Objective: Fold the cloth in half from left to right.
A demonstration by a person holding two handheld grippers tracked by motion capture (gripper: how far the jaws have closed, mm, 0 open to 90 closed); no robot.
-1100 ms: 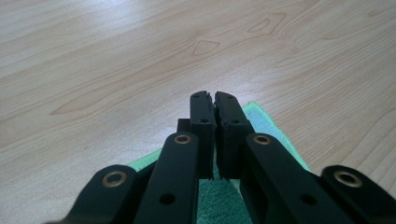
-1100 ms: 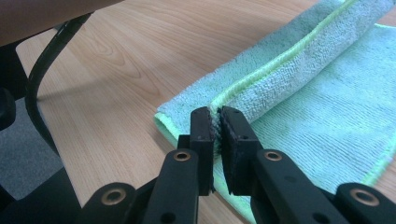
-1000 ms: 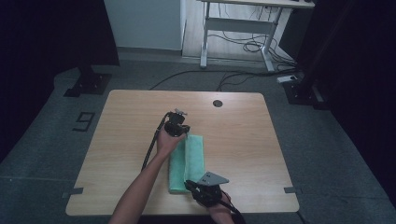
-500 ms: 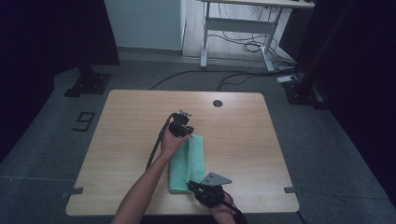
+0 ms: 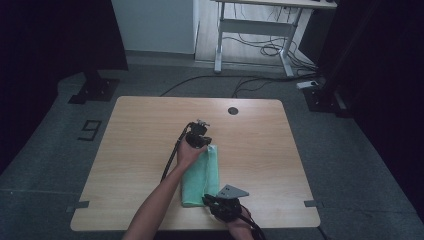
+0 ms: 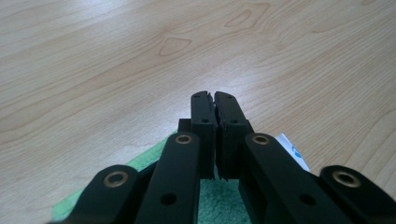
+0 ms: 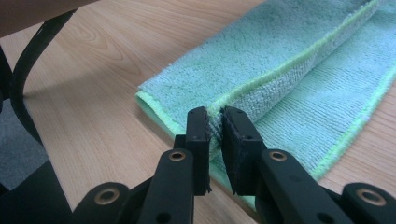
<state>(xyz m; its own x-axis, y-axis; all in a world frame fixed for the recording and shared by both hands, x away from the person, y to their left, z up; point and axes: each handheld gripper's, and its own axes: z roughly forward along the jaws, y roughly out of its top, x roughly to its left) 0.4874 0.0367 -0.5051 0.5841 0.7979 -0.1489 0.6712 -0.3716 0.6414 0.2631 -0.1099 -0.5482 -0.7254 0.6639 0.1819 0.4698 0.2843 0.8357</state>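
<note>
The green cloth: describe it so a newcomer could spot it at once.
On the wooden table, look near the front edge, right of centre. The green cloth lies there folded into a long strip, running from the left gripper toward the right gripper. It is the only soft, mint-coloured thing among black tools.

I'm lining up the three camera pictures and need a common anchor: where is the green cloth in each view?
High view: the green cloth lies lengthwise on the table, between the left gripper and the right gripper.
Left gripper view: a green strip at the bottom, beneath the closed jaws.
Right gripper view: upper right, with its folded edge pinched by the jaws.
Shared landmark: the light wood-grain tabletop.
</note>
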